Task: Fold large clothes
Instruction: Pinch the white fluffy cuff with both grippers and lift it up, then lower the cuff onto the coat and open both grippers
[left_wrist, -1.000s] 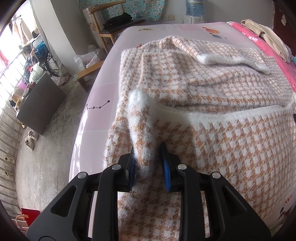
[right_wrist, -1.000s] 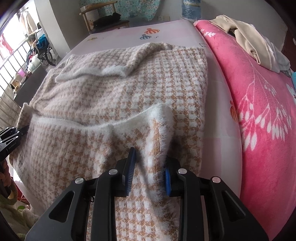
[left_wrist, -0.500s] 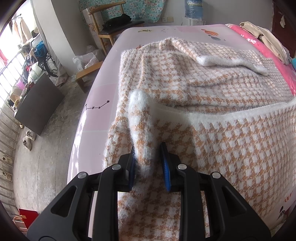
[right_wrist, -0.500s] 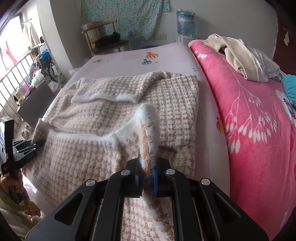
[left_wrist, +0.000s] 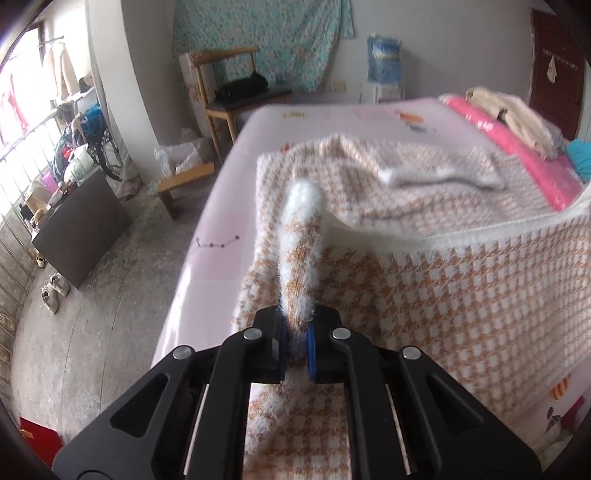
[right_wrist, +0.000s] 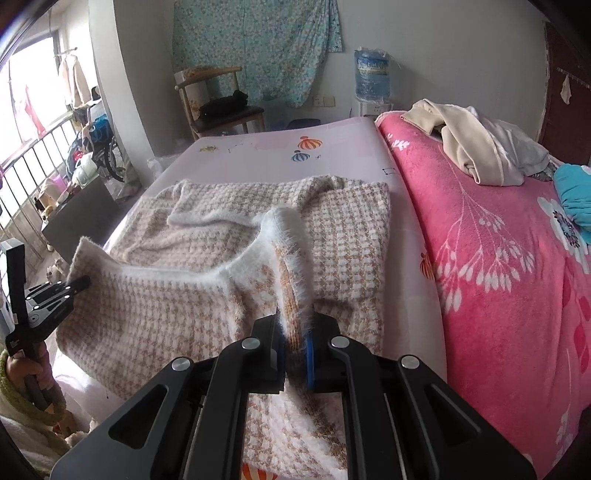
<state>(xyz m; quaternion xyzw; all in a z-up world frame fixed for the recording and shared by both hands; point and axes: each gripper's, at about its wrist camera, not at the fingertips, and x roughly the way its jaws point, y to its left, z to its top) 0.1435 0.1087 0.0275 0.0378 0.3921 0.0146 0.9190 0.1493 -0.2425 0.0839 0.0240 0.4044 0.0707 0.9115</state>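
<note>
Left wrist view shows the left tongs (left_wrist: 295, 341) pinching the near-left hem of the houndstooth sweater (left_wrist: 461, 266) on the bed (left_wrist: 221, 206); right tongs (right_wrist: 295, 345) clamp the near-right hem. Lifted edge not yet laid over; fold barely begun.

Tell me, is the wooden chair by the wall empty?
No, a black item lies on the seat of the wooden chair.
</note>
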